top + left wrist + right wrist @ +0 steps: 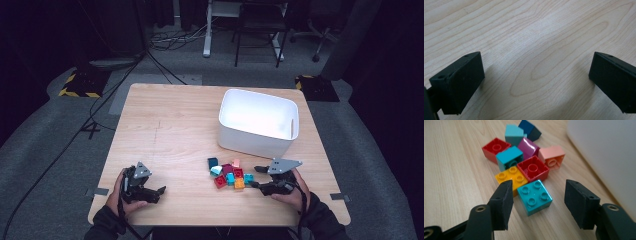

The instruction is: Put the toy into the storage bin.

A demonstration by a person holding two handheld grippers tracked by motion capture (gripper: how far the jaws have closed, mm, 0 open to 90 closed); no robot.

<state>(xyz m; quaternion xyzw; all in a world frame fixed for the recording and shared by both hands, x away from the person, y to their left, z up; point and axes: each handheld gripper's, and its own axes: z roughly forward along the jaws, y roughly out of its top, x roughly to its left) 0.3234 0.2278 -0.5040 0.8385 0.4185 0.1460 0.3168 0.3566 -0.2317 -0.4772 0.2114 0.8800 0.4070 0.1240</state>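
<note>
A: Right claw (pixel 536 205) w/ jaws spread wide, holding nothing, straddling a teal brick (pixel 534 196) at the near edge of the brick pile (pixel 230 173), just in front of the white bin (pixel 258 121).

B: Left claw (pixel 534 82)?

A: Wide open, empty, over bare worktop (pixel 529 30). Best approach, imo: centre the teal brick, close on its flat sides, avoid nudging the yellow brick (pixel 511 178). No readable writing.

Teal four-stud brick (pixel 534 197) lying studs up on the wooden surface (pixel 454 170), nearest edge of a small heap, touching the yellow brick (pixel 512 178) and just beside the upturned red brick (pixel 533 168), other coloured bricks behind
</note>
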